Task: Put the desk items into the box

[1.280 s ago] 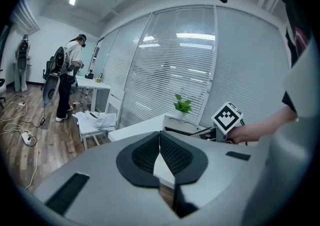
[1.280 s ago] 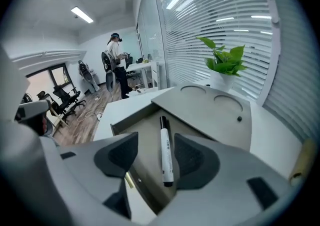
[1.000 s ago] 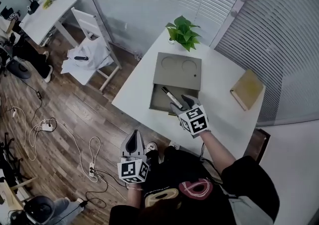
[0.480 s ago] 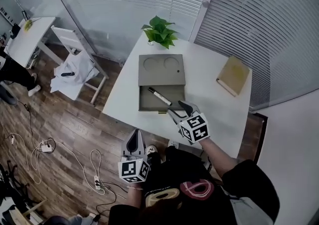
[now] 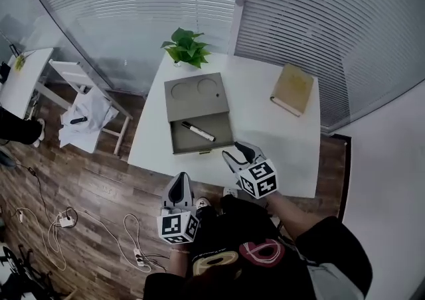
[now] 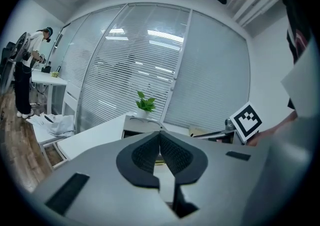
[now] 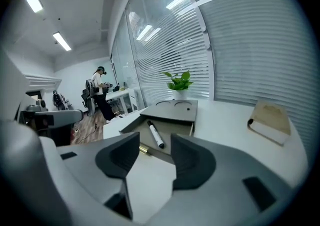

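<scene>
Logged marker (image 5: 198, 131) already inside the open box (image 5: 194, 95), tan book (image 5: 292, 89) left out on the table (image 5: 265, 139); noted right gripper (image 5: 238, 153) empty, jaws wide but just narrowing, left gripper (image 5: 179, 180) pressed together, empty.

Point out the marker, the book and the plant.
marker (image 5: 198, 131), head view, middle of its barrel
book (image 5: 292, 89), head view, centre of its cover
plant (image 5: 186, 46), head view, its leaves
</scene>
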Available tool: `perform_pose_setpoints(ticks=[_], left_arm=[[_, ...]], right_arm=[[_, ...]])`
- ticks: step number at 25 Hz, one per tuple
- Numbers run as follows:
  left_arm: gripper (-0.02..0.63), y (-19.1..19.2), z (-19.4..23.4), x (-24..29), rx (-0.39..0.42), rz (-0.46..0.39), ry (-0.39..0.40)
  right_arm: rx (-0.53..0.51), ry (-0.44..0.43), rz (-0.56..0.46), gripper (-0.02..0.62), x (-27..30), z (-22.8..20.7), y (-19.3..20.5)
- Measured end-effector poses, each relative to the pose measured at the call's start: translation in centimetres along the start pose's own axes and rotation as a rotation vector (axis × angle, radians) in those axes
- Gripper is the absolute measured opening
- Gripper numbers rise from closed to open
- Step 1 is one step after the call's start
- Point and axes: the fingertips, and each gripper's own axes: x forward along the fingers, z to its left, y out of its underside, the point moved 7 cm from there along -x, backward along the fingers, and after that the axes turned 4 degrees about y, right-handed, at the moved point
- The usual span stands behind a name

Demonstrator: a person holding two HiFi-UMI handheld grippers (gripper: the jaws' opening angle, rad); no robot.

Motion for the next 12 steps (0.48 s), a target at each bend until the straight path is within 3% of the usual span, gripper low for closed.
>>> perform_pose_setpoints(ticks=[4,12], left_arm=[[0.018,0.3,-0.7,0.5,0.006,0.013,0.04],[0.018,0.8,-2.3,1.7,0.02,0.034,0.119]], right_arm=[[0.015,0.031,-0.006,0.161,-1.2,-0.1,1.1],[0.014,0.095,-0.038,0.018,-3.4,0.2,2.2]])
